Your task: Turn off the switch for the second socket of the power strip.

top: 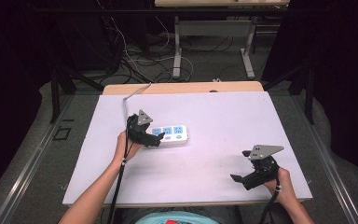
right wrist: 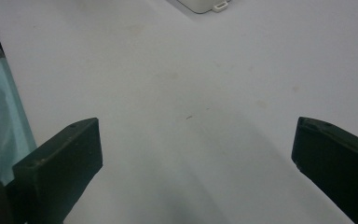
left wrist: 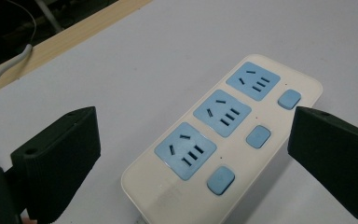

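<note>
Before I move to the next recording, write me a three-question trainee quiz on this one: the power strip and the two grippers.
1. True or false: the left gripper has its jaws shut on the power strip.
2. How many blue sockets does the power strip carry? A) two B) three C) four
3. Fill in: in the high view the right gripper is near the table's ____ right corner, apart from the strip.

Key
1. False: the jaws stand wide open, one on either side of the strip's near end.
2. B, each with a blue button beside it.
3. Near.
</note>
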